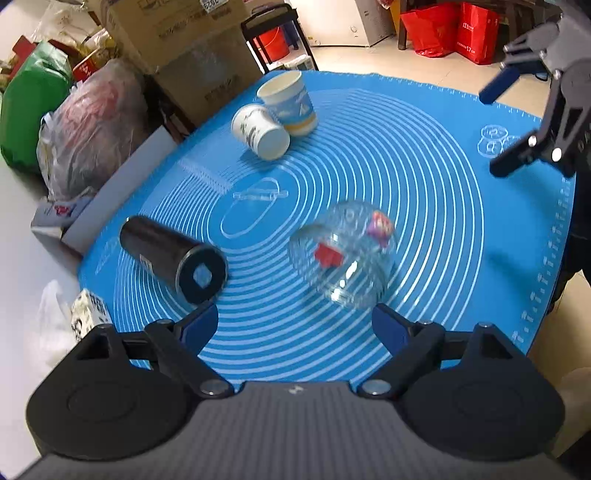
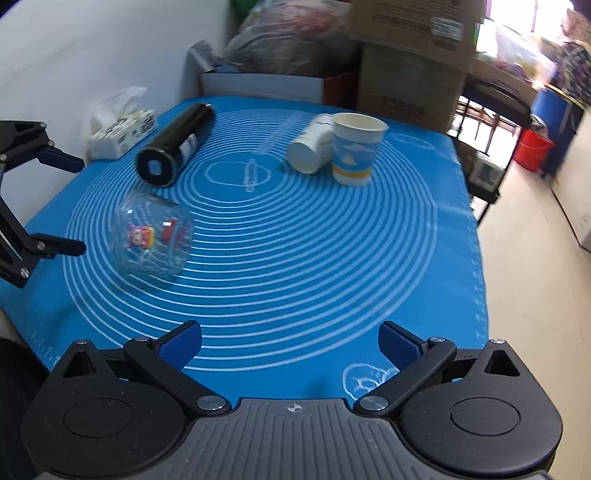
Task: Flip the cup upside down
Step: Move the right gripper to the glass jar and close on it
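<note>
A clear glass cup point(image 1: 341, 254) with cartoon stickers rests base up on the blue mat point(image 1: 424, 229); it also shows in the right wrist view point(image 2: 153, 240). My left gripper point(image 1: 291, 325) is open and empty, just in front of the glass. My right gripper point(image 2: 290, 347) is open and empty above the mat's near edge; in the left wrist view it point(image 1: 495, 133) hangs at the far right. A blue paper cup point(image 1: 290, 101) stands upright point(image 2: 354, 147). A white paper cup point(image 1: 260, 131) lies on its side against it point(image 2: 310, 147).
A black cylinder flask point(image 1: 171, 254) lies on its side on the mat's left point(image 2: 175, 142). Cardboard boxes point(image 1: 184, 48), plastic bags point(image 1: 88, 125) and a tissue pack point(image 2: 122, 129) crowd the mat's far and wall sides. Red bags point(image 1: 454, 29) stand on the floor.
</note>
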Tool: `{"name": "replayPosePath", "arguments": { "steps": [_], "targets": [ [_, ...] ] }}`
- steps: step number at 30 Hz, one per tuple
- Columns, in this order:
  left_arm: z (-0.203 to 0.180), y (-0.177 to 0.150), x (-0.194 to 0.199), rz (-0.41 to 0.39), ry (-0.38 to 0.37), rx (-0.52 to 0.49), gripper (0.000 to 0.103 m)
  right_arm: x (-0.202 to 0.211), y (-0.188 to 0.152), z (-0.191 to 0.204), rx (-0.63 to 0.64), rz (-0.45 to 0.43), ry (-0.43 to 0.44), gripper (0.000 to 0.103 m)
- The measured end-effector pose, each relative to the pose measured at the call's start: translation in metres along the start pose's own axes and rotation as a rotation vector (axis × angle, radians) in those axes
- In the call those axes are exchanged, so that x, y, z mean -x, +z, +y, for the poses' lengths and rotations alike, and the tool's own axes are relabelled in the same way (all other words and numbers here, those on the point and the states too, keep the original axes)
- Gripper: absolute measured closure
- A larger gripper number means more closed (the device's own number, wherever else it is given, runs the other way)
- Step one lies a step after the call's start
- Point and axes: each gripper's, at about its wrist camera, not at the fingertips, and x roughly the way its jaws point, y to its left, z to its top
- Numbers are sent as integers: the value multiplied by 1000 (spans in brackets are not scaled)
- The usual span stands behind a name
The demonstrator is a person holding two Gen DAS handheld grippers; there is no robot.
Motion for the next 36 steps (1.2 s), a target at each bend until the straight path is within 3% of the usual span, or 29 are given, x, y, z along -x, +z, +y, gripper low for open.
{"name": "replayPosePath", "arguments": {
  "steps": [8,18,22,27,31,36],
  "targets": [
    [5,-28,-1,-16,25,91,13,-6,26,25,75,78,53,0],
    [10,-51,1,-47,74,178,13,-2,36,33,-140,83,131,0],
    [12,-60,3,-61,82,216,13,-3,35,25,-340,71,166,0],
    [17,-72,1,-52,90,249,13,-11,23,18,-777,42,300,0],
    [29,-84,3,-50,93,295,13,-25,15,32,-1015,56,388,0],
    [40,-100,4,-50,86,331,13,-41,7,44,-1298,20,410,0]
  ]
}}
